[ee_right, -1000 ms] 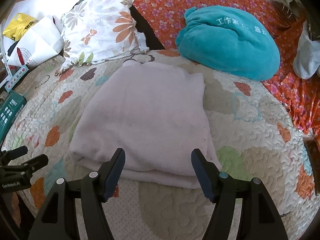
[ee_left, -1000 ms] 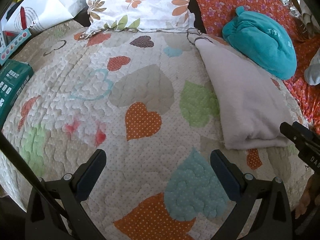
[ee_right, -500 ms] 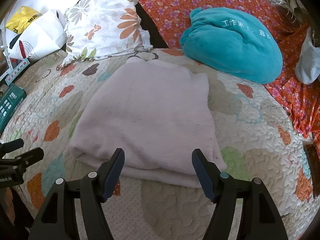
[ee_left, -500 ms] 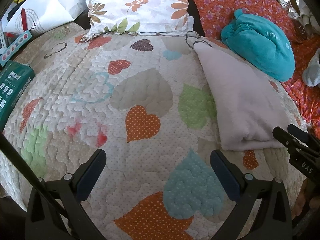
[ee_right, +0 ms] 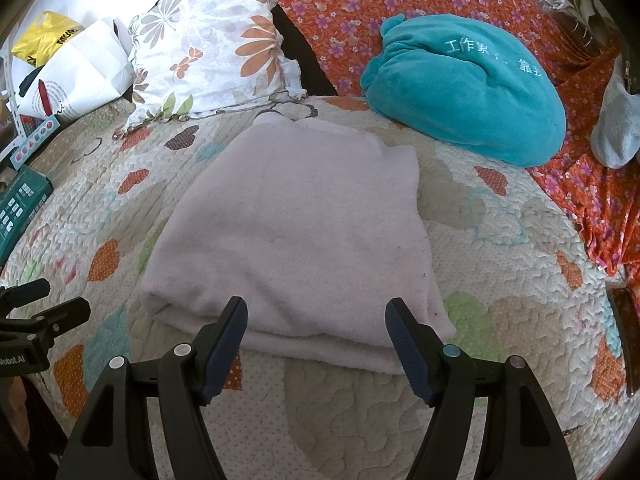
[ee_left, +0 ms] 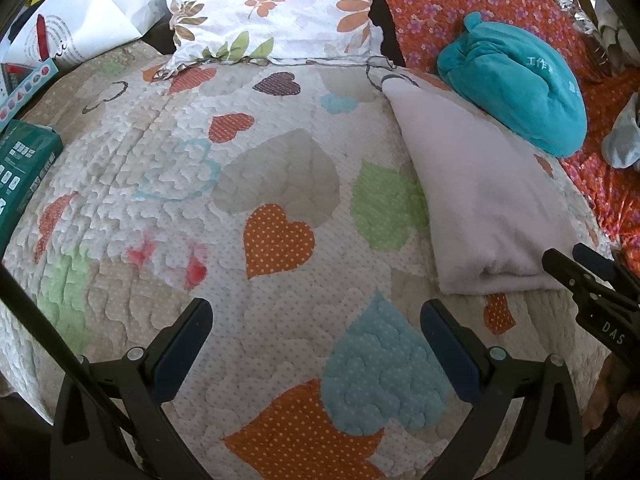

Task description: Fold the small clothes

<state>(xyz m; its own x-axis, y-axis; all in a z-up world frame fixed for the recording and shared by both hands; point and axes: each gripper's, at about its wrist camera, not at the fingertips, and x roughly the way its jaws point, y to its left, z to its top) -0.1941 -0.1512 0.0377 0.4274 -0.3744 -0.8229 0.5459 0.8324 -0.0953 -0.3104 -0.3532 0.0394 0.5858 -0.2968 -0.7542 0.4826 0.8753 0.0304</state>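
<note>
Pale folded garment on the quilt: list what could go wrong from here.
The folded garment has loose stacked layers at its near edge; the open right gripper might pinch only the top one and undo the fold. The teal cushion lies close behind, so a push forward may bunch the garment against it.
</note>
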